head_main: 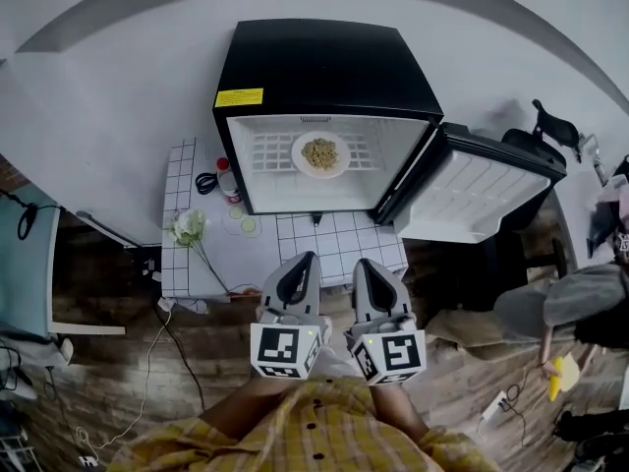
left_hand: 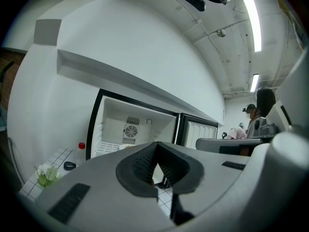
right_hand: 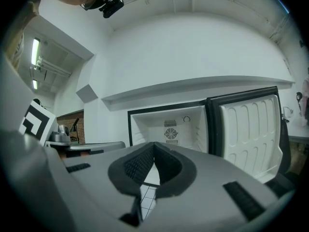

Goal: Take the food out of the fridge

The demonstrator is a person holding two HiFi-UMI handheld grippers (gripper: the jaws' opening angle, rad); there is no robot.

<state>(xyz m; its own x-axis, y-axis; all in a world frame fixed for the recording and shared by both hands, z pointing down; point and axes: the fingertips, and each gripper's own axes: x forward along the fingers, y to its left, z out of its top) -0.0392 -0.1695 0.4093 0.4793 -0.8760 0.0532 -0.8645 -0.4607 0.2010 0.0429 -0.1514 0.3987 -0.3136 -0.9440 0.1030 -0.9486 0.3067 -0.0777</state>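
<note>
A black mini fridge stands open on the tiled table, its door swung out to the right. Inside, a white plate of food rests on the wire shelf; only its rim shows in the left gripper view. My left gripper and right gripper are side by side in front of the table, short of the fridge, both pointing at it. The left gripper is shut with nothing in it, and so is the right gripper. The right gripper view shows the fridge interior and door.
The white tiled table carries a red-capped bottle, a black ring, small dishes and a flower left of the fridge. Cables lie on the floor. A person is at the far right in the left gripper view.
</note>
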